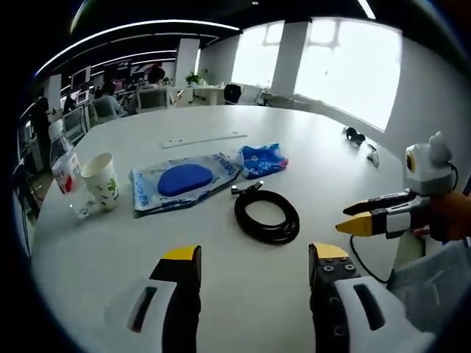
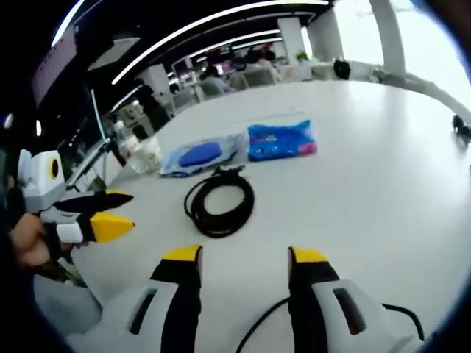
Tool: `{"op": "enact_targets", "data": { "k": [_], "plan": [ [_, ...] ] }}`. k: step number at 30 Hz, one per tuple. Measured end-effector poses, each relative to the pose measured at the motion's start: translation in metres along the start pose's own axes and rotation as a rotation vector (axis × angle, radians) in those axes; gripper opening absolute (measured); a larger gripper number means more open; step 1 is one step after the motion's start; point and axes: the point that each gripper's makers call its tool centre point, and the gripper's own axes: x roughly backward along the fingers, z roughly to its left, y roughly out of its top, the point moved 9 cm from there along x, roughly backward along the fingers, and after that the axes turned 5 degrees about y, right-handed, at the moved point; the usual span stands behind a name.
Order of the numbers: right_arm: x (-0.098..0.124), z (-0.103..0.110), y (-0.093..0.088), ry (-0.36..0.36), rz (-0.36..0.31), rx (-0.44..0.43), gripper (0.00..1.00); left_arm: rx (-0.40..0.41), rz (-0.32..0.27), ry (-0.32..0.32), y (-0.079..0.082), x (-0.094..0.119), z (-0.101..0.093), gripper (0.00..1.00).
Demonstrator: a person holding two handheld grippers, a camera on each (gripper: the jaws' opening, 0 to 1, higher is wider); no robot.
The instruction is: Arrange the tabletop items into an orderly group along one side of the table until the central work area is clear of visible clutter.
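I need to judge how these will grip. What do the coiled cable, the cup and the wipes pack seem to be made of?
Coiled cable: black rubber or plastic sheath, looks matte and flexible, judging by its loose loops.
Cup: probably paper, white with a green print, dull and thin-rimmed.
Wipes pack: soft plastic film, glossy and wrinkled, with a blue oval on its top. It lies flat on the white table.

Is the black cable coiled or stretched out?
Coiled: the black cable lies on the white table in a round loop with its plug end at the top, apart from both tongs.
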Motion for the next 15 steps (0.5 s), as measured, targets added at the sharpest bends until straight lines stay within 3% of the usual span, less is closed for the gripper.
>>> {"op": "enact_targets", "data": {
  "k": [15],
  "plan": [
    [0.017, 0.004, -0.010, 0.012, -0.050, -0.013, 0.53, -0.002, -0.042, 0.019, -0.012, 0.019, 0.007, 0.69]
  ]
}}
